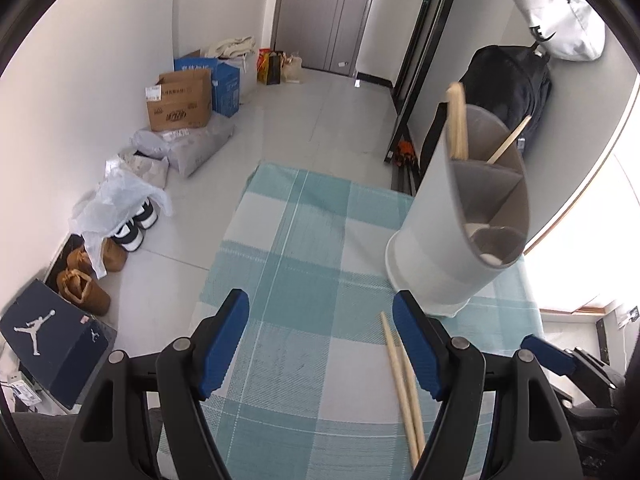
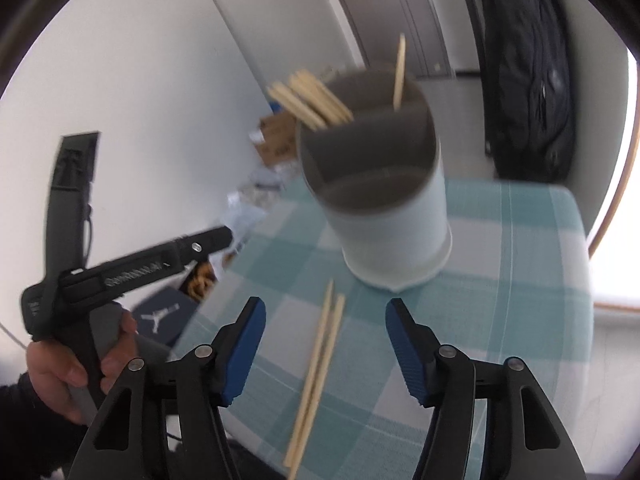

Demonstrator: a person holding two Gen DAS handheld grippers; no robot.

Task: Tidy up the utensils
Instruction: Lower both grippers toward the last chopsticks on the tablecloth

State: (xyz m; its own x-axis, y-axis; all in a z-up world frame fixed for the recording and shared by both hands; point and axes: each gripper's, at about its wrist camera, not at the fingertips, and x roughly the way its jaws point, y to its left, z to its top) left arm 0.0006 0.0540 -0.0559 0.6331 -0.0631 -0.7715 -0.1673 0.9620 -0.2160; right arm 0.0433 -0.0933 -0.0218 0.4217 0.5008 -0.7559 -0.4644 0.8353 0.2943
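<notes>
Two loose wooden chopsticks (image 2: 320,368) are seen lying on a desk (image 1: 304,216) covered w/ a teal-and-white checked cloth, just beside the foot of a holder (image 1: 448,240), toward the desk's near edge. They lie side by side, touching or nearly so, tips pointing toward the holder; slightly crossed in the right wrist view.

Handling, as judged: the sticks look light, stiff and thin, smooth enough to roll or slip. A pinch across both at approx. mid-length is judged safest, so they stay balanced; a grip near one end would likely let them swing. Flat on soft cloth, they may be hard to get under.

Looks: pale, unpainted wood, long and tapered. The holder is a tall white cylinder, grey inside, split by dividers into compartments. A bundle of similar pale sticks (image 1: 458,124) stands in one far compartment and a single stick (image 1: 510,140) leans in another; the near compartment looks empty.

Right tongs (image 2: 324,344) are held apart, nothing gripped, the chopsticks lying between the blue pads. Left tongs (image 1: 320,340) are spread wide, empty, the sticks just inside the right-hand pad. A hand (image 2: 76,364) is seen holding the left tool.
</notes>
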